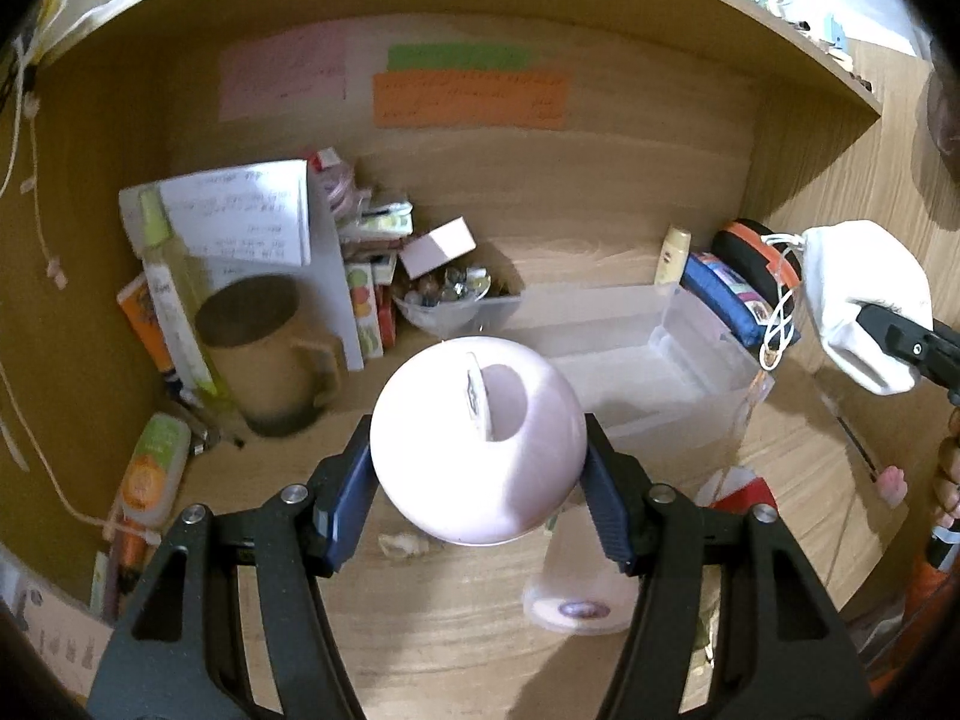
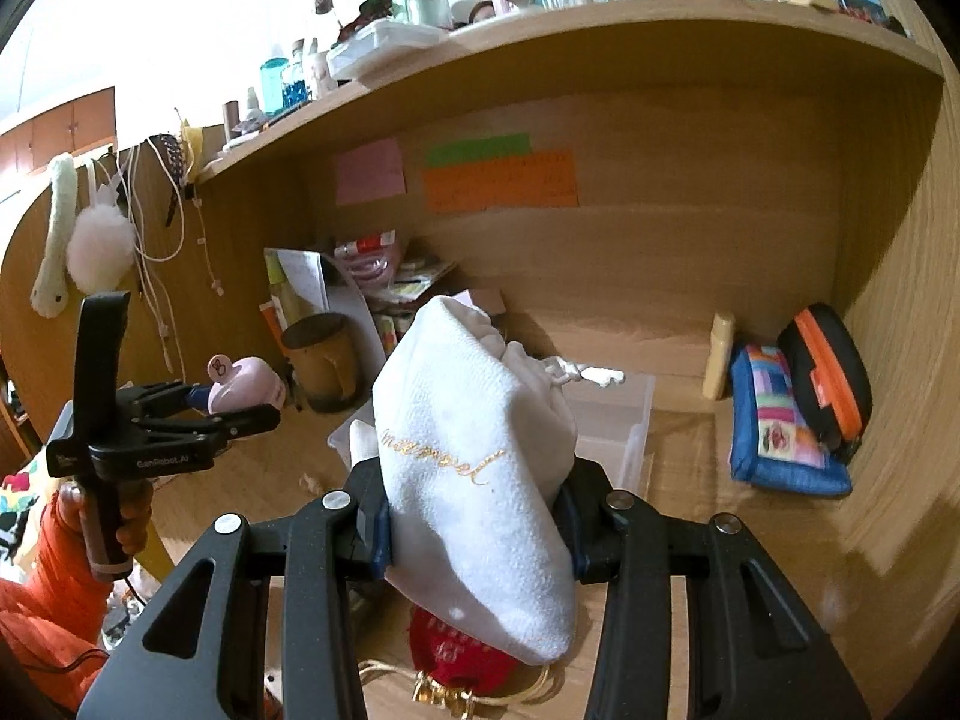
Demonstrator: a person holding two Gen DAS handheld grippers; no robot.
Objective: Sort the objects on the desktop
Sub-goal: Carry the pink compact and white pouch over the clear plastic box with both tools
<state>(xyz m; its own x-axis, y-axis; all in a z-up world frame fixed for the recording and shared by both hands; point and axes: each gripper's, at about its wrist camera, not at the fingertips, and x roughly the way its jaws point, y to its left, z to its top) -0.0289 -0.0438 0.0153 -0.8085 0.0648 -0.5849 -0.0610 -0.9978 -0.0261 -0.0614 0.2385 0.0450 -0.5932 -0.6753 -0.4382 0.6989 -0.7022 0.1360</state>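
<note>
My left gripper (image 1: 477,480) is shut on a round pale pink case (image 1: 474,444) with a hollow in its top, held above the wooden desk. In the right wrist view the same left gripper (image 2: 240,405) shows at the left, a hand in an orange sleeve (image 2: 60,540) holding it, with the pink case (image 2: 243,384) between its fingers. My right gripper (image 2: 474,516) is shut on a white drawstring pouch (image 2: 474,450) with gold lettering. That pouch (image 1: 858,300) also appears at the right edge of the left wrist view. A clear plastic bin (image 1: 660,354) stands on the desk behind both.
A brown mug (image 1: 264,348), books, papers and a bowl of small things (image 1: 447,294) crowd the back left corner. A blue pouch (image 2: 780,426) and a black-and-orange case (image 2: 825,378) lie at the right. A red item (image 2: 456,654) lies under the white pouch. A roll (image 1: 576,594) lies near the front.
</note>
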